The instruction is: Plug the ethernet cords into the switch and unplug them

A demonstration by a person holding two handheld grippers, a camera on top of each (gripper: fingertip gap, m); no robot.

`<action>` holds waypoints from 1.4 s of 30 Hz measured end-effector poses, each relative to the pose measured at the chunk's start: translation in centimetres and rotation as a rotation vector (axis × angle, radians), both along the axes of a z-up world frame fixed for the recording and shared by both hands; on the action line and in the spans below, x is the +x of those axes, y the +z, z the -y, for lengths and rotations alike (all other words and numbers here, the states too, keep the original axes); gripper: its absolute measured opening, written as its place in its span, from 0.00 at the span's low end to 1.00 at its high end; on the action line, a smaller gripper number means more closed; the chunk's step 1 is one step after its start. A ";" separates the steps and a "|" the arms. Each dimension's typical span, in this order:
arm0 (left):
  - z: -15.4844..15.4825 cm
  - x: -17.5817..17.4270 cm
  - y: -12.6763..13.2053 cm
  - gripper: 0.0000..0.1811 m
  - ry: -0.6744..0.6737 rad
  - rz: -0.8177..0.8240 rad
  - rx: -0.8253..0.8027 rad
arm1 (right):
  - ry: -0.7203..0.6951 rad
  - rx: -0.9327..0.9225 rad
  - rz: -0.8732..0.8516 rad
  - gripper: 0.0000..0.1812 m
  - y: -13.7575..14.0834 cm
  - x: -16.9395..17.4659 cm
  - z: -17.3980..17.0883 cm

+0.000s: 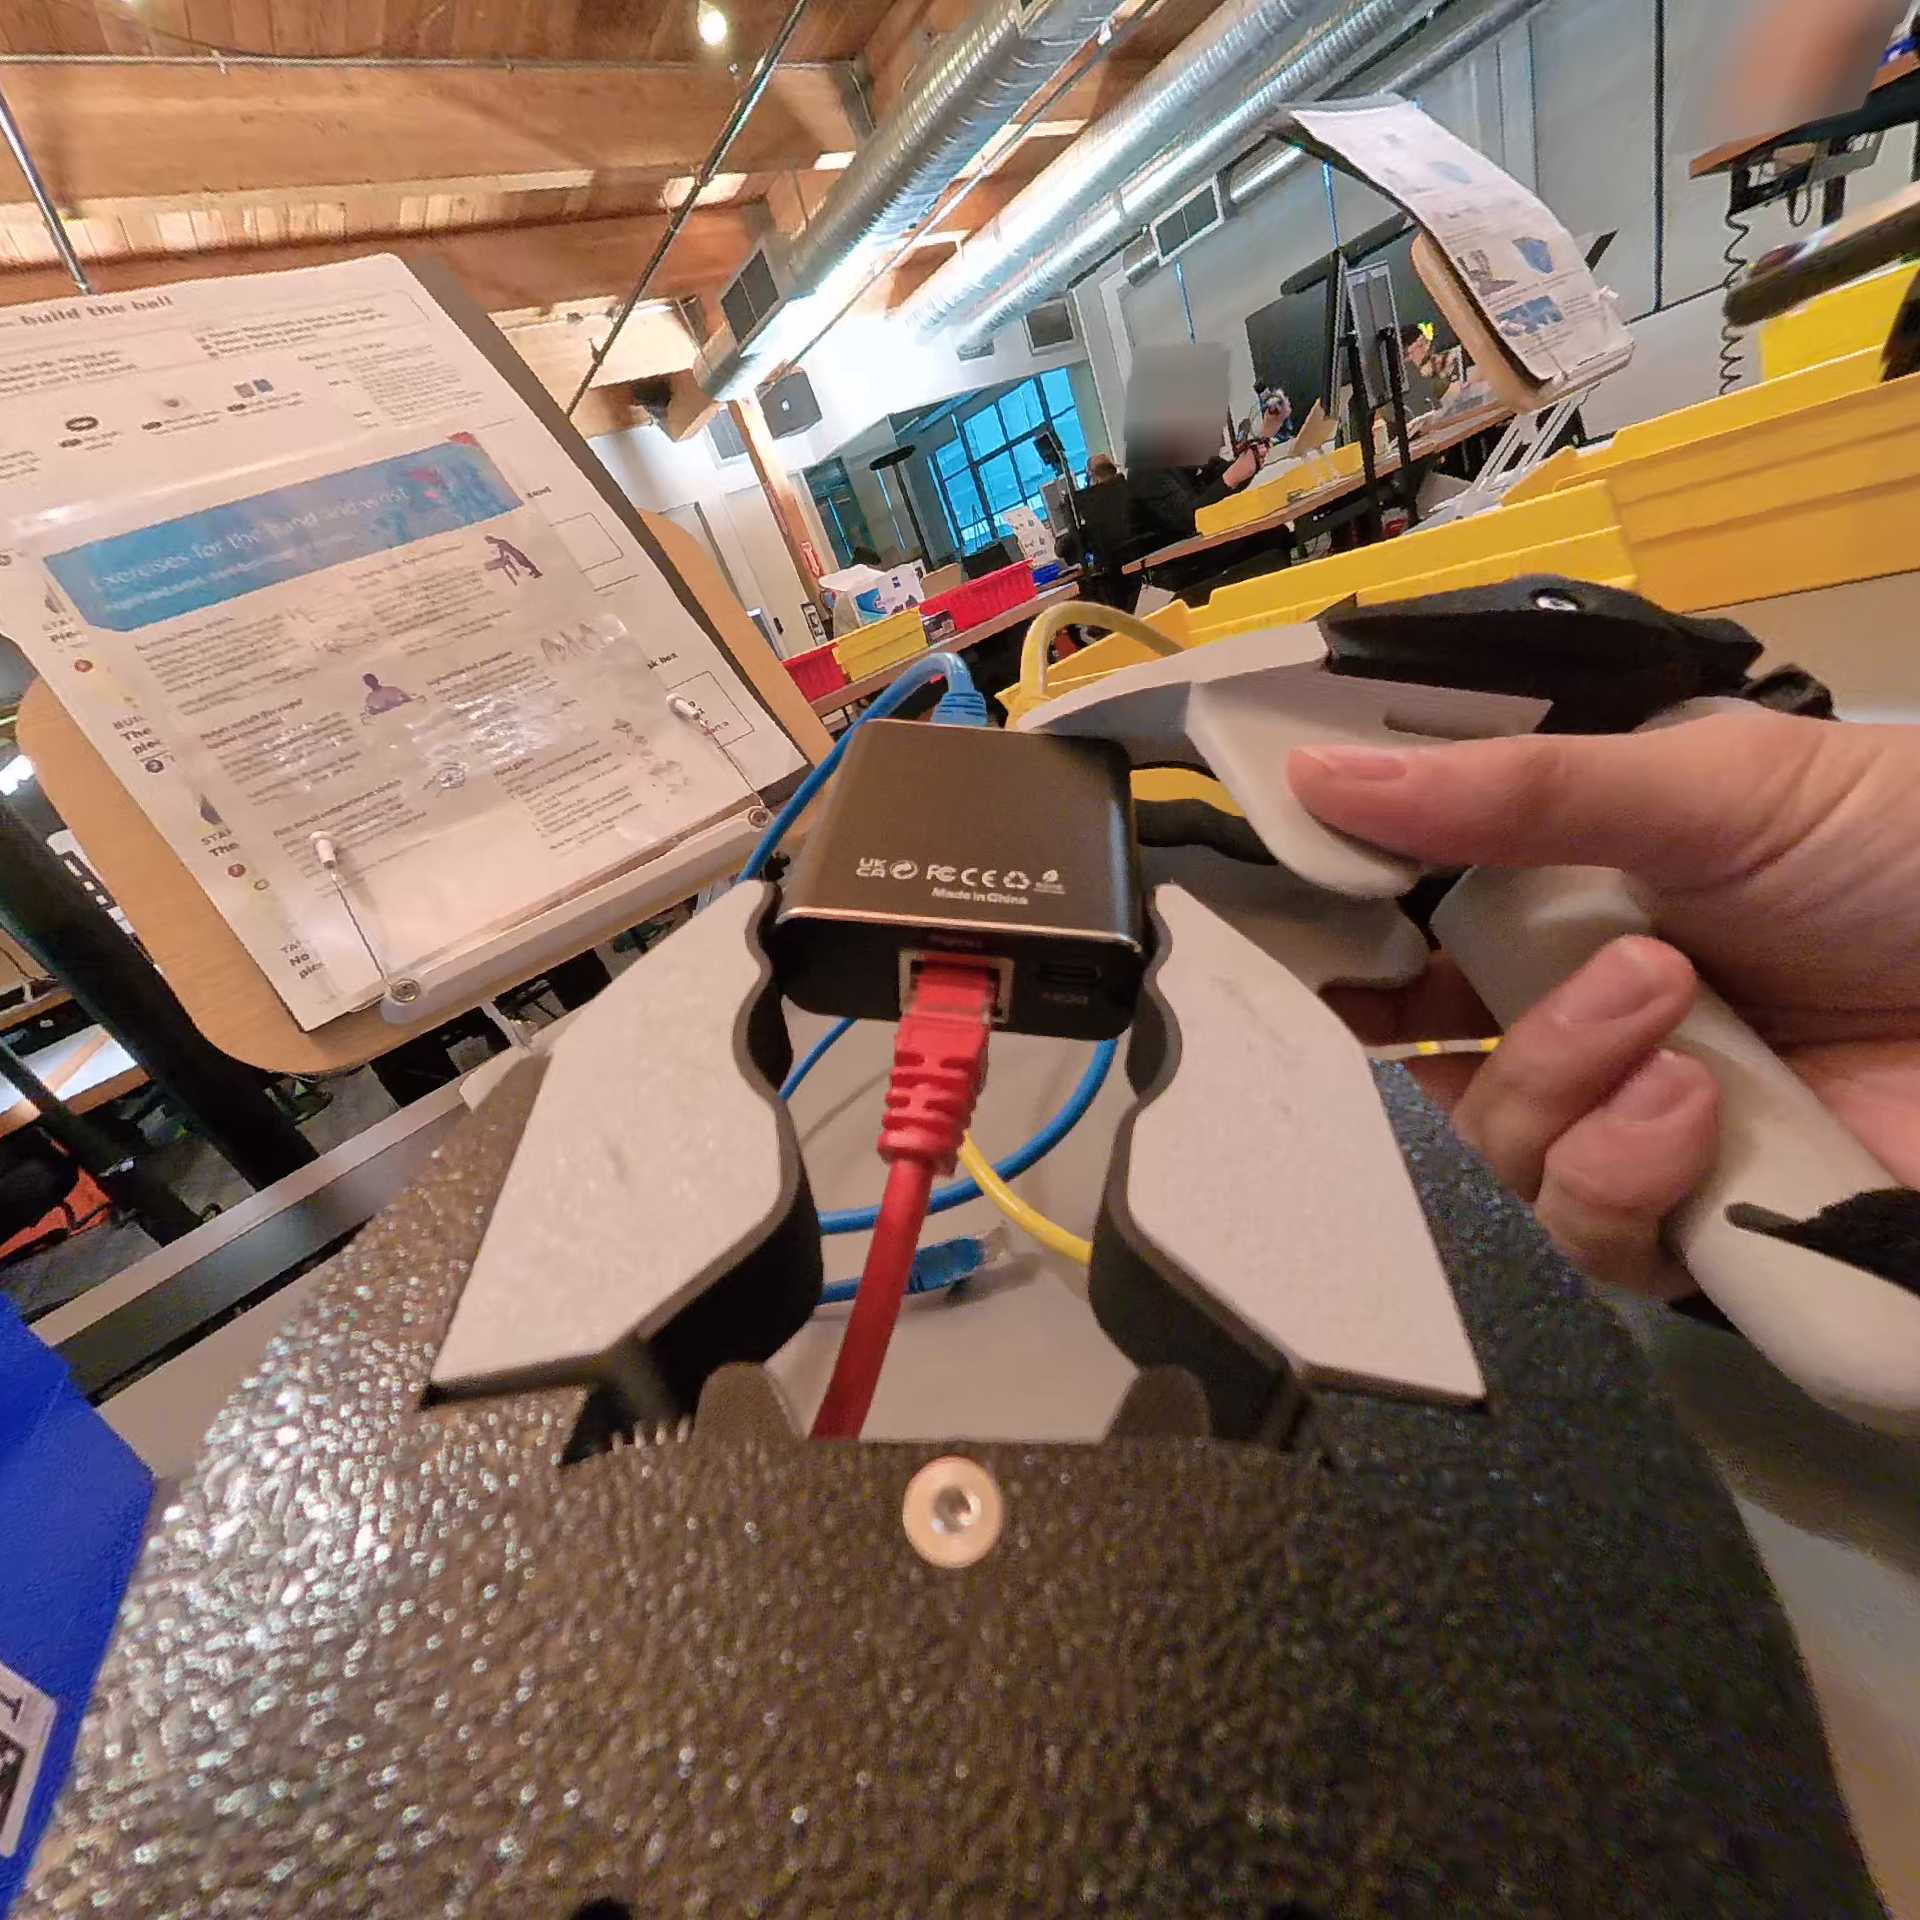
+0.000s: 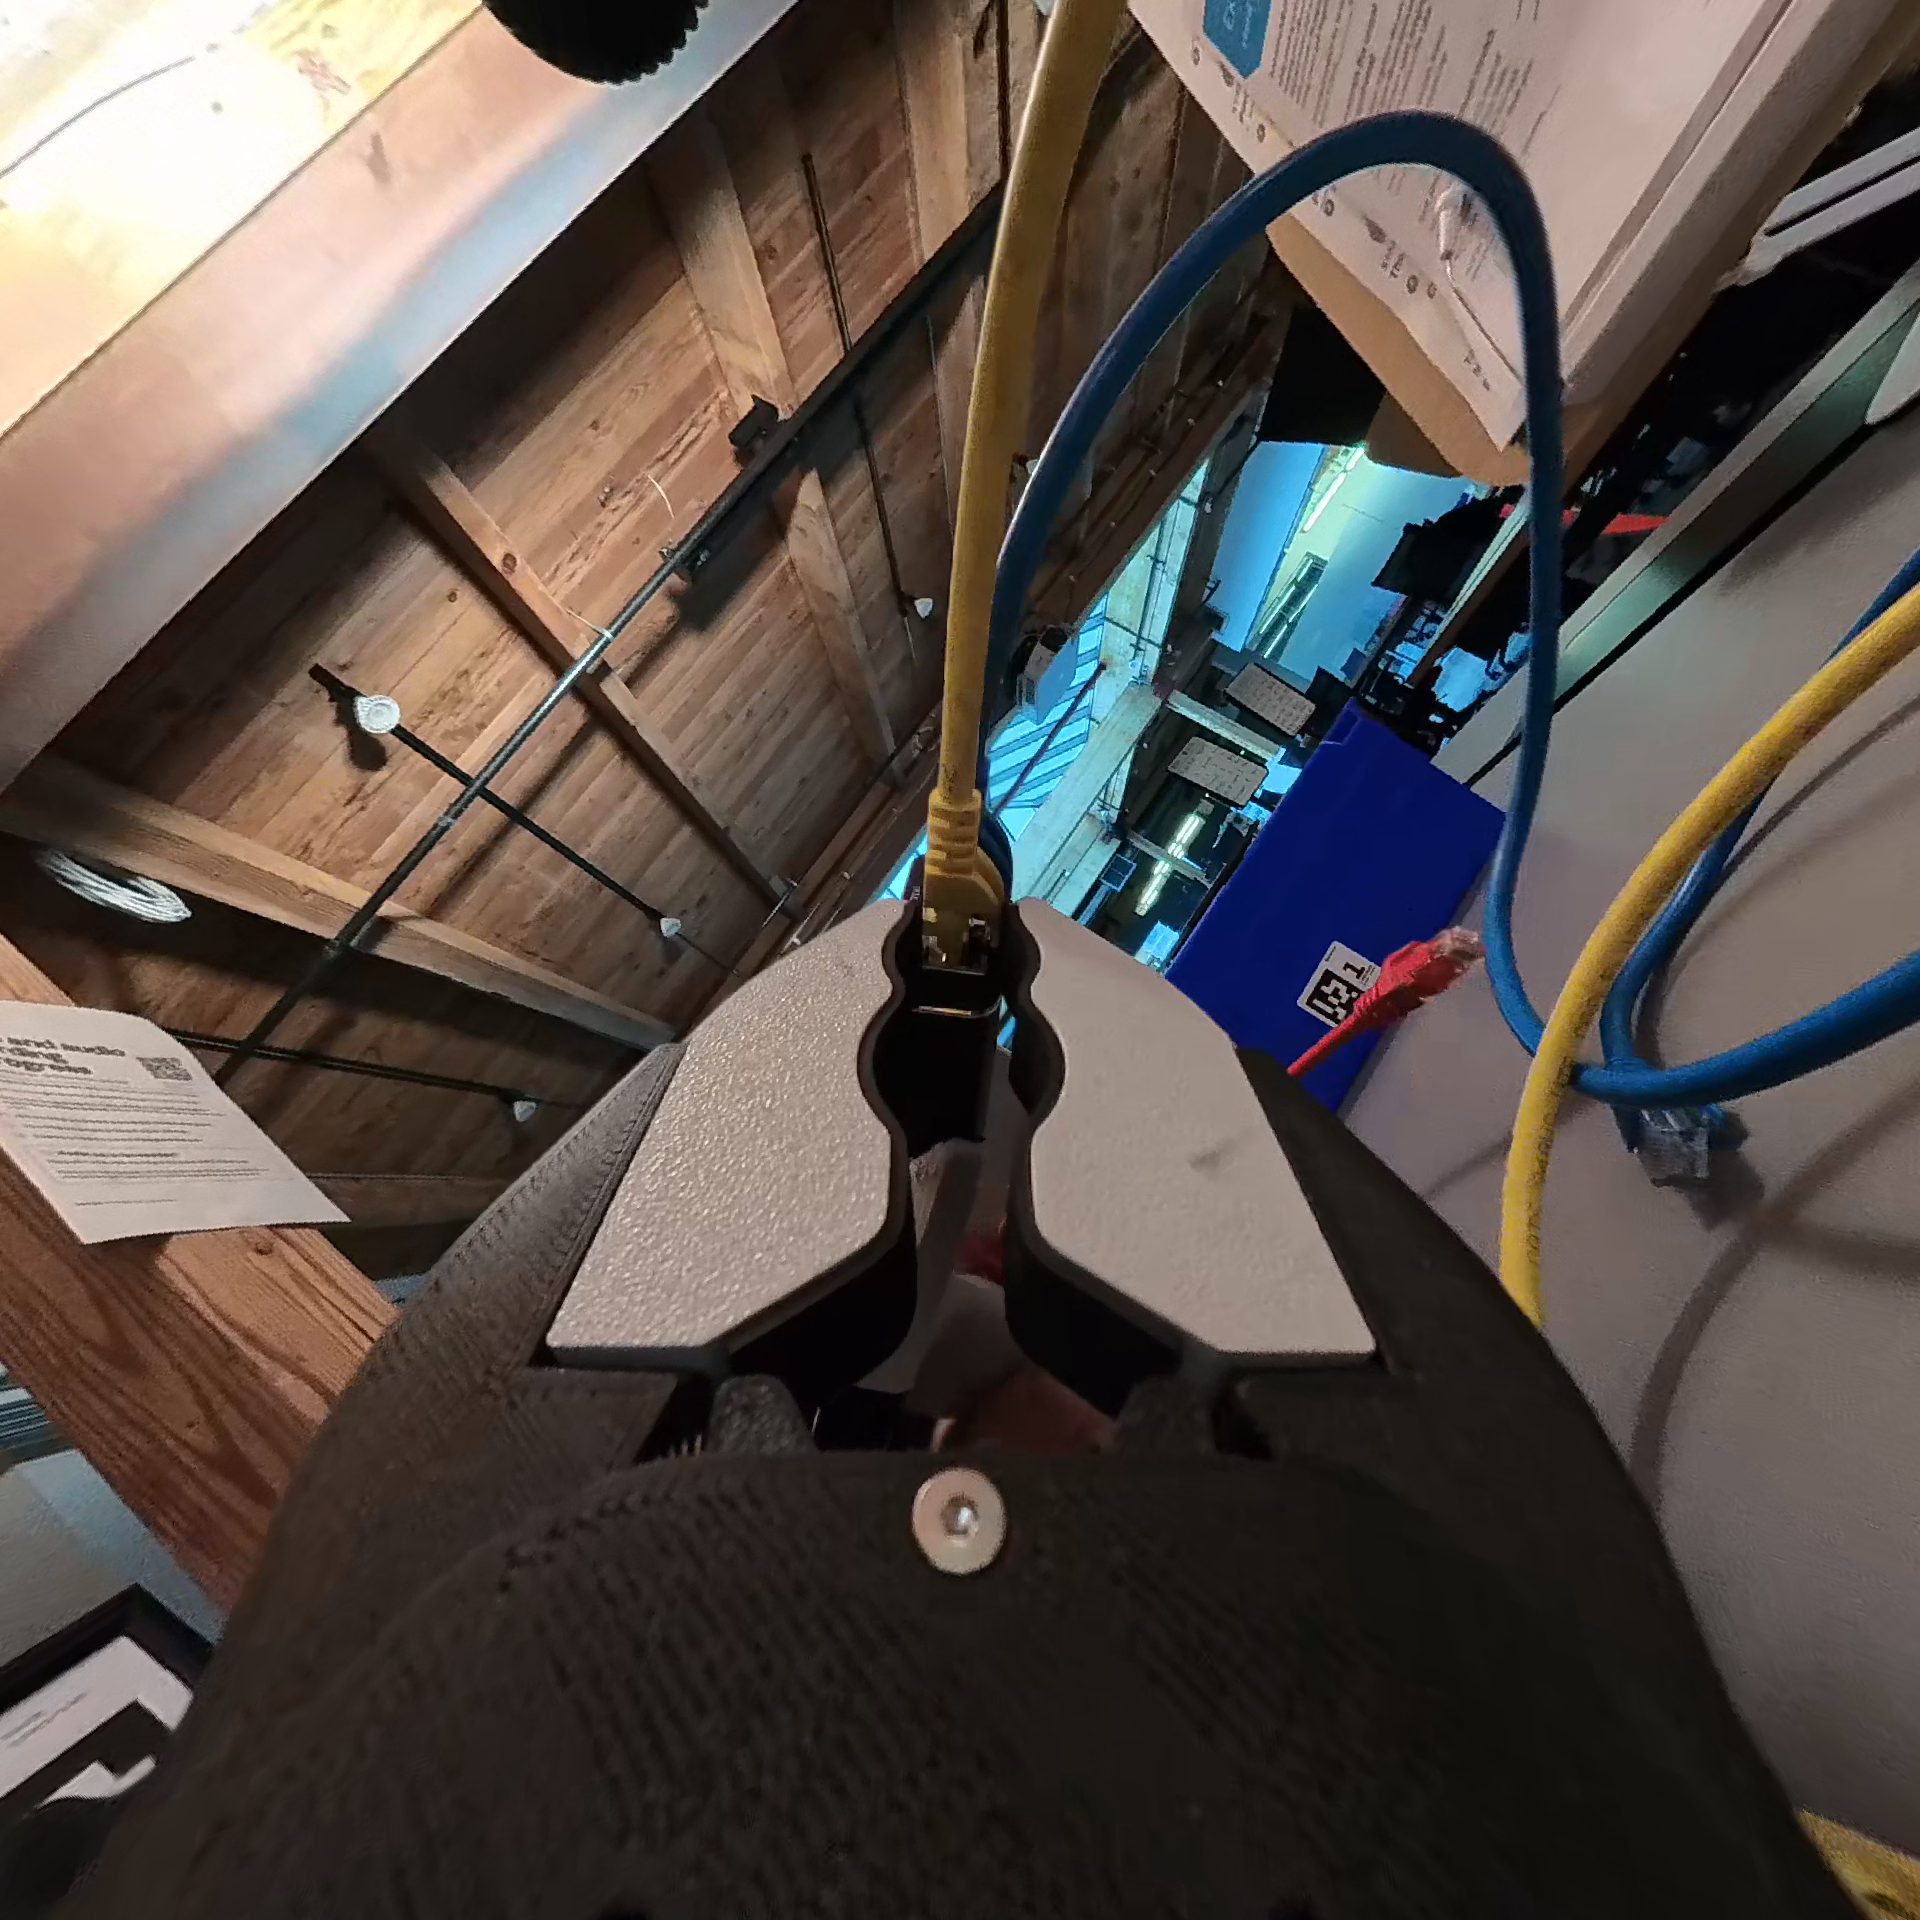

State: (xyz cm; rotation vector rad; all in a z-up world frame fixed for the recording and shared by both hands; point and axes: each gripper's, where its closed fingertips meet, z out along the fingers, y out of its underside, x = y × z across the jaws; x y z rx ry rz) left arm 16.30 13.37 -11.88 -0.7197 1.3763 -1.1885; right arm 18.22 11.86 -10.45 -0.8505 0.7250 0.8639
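Between left jaws, switch [image 1: 961,888] lengthwise, red cord [image 1: 914,1122] port camera-facing

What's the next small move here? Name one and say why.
Probably use the right hand-held gripper to pull the yellow plug straight out of the switch. Its fingertips appear to pinch that plug, which sits in its port, while the left hand-held gripper clamps the switch steady. The red plug is also seated, so plugging looks finished.
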 end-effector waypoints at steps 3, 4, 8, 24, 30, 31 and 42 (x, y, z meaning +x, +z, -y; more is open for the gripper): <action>-0.3 0.0 0.1 0.35 0.007 0.005 -0.011 | -0.010 -0.011 0.004 0.07 0.0 -0.1 -0.1; -0.3 0.0 0.1 0.35 0.004 0.001 -0.013 | -0.013 -0.018 0.006 0.07 0.0 -0.1 -0.1; -0.1 -0.1 0.0 0.35 -0.015 0.007 0.018 | -0.013 -0.011 0.056 0.07 0.0 -0.3 0.1; 0.1 0.1 -0.4 0.35 -0.009 0.005 0.071 | -0.040 -0.013 0.167 0.07 0.3 -0.7 0.5; -0.3 0.0 0.2 0.35 0.009 0.025 0.033 | -0.083 -0.005 0.186 0.07 1.0 -0.7 0.0; -0.4 0.0 0.3 0.35 0.016 0.031 0.035 | -0.077 0.015 0.188 0.07 1.1 -0.8 0.0; -0.8 -0.1 0.3 0.35 0.062 0.044 0.094 | -0.122 0.114 0.051 0.07 0.9 0.8 0.7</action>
